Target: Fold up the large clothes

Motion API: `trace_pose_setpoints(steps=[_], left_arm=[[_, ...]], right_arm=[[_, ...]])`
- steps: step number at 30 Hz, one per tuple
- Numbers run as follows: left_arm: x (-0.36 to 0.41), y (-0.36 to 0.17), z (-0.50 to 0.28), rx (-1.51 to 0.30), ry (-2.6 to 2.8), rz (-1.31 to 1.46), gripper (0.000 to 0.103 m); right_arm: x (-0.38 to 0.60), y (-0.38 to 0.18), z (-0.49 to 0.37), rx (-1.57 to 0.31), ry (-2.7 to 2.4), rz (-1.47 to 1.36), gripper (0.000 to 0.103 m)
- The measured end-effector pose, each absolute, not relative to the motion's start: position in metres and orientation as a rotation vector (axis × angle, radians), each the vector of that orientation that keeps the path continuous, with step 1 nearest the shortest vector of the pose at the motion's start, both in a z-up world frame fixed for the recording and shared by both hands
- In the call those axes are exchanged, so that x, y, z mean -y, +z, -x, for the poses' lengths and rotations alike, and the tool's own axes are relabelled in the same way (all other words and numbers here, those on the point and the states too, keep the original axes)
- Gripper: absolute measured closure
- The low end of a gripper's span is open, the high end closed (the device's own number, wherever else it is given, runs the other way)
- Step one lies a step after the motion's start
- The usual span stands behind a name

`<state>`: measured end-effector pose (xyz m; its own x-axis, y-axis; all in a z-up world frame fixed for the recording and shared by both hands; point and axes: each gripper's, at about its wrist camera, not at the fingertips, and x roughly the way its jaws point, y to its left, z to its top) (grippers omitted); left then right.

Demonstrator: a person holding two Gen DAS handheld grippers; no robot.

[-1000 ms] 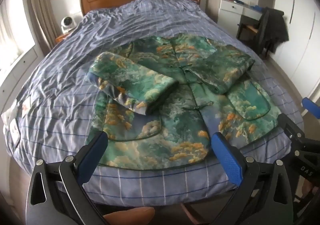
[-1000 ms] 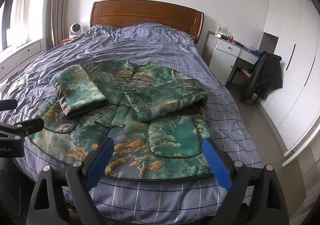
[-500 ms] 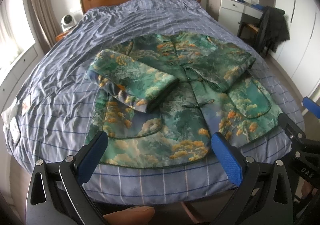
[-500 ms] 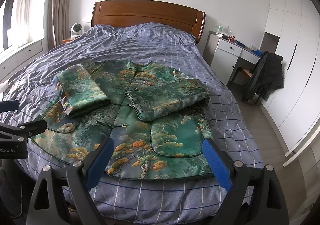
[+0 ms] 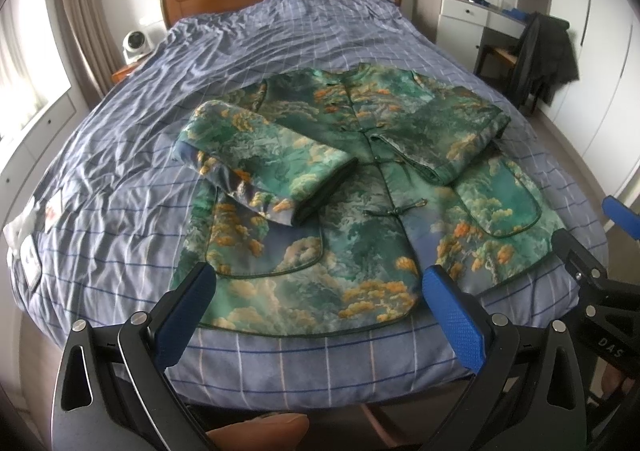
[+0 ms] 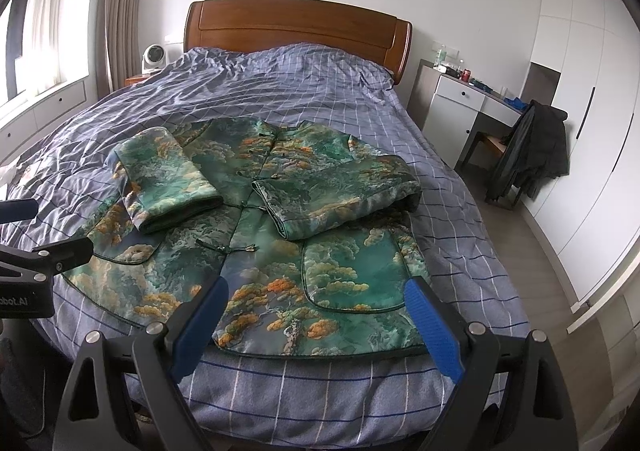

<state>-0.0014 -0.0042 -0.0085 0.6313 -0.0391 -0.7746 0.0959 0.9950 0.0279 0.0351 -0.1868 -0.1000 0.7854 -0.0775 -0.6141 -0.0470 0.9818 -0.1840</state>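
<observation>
Both grippers, left (image 5: 316,291) and right (image 6: 316,307), have eased closer to the jacket (image 5: 360,187) hem, jaws wide, holding nothing; jacket flat on bed (image 6: 304,91), sleeves folded in; hem fold likely next

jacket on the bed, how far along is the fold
Done: both sleeves are folded in over the front of the green jacket, the left sleeve and the right sleeve. In hand: nothing; the left gripper and right gripper are both open, poised near the hem at the foot of the bed. Left: the body lies full length, so the hem likely gets folded up next.
</observation>
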Motion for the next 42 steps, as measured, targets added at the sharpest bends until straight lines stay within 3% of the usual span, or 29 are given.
trace_pose_setpoints(steps=[42], left_arm=[[0.004, -0.009, 0.007, -0.889, -0.067, -0.103, 0.000]], right_arm=[[0.181, -0.100, -0.036, -0.692, 0.008, 0.178, 0.011]])
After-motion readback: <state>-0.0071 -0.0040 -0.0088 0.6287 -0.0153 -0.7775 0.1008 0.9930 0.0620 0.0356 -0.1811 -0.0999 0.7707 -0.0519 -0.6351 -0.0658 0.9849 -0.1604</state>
